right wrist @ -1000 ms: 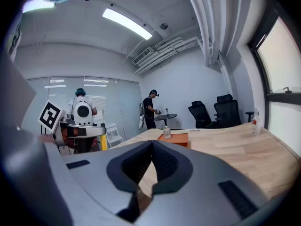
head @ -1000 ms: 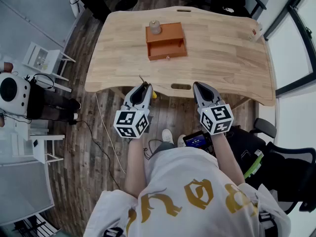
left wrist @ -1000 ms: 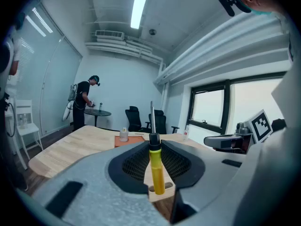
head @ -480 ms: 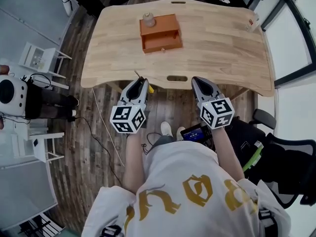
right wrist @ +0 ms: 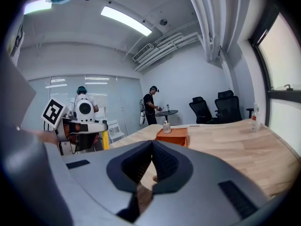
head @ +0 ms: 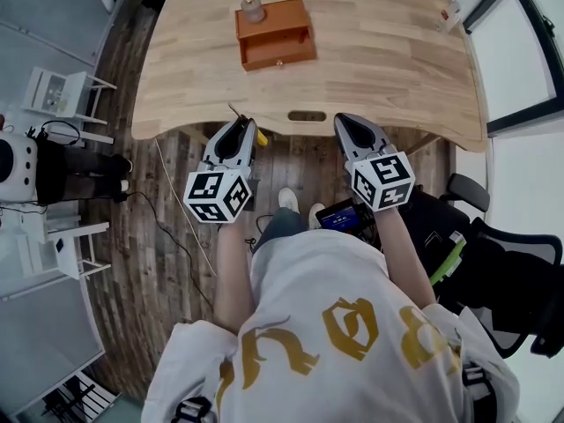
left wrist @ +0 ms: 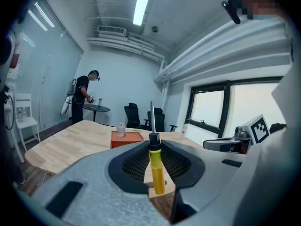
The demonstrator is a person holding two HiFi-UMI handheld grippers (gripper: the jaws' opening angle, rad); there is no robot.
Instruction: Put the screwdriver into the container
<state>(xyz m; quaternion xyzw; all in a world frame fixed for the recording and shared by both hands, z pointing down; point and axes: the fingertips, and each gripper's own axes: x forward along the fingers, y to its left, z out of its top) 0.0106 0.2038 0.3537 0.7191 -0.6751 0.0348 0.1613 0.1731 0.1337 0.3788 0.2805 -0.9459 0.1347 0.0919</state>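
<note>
My left gripper [head: 241,128] is shut on a yellow-handled screwdriver [left wrist: 156,166], whose black collar and steel shaft stand up between the jaws. In the head view the yellow handle [head: 262,137] pokes out beside the jaws, just off the near edge of the wooden table [head: 379,60]. The orange container [head: 273,33], a small box with a drawer front, stands at the far left of the table, well beyond both grippers; it also shows as an orange box [left wrist: 126,139] [right wrist: 173,136]. My right gripper [head: 343,123] is shut with nothing in it, at the table's near edge.
A small clear bottle [head: 253,9] stands on the container's back left corner. Another small bottle [head: 452,16] is at the table's far right. Black office chairs [head: 507,280] stand at my right, white racks [head: 53,95] at the left. A person [left wrist: 83,95] stands by a round table beyond.
Both grippers have drawn back a little from the table's edge. The table and container have slid toward the top of the head view. The left gripper keeps hold of the screwdriver.
</note>
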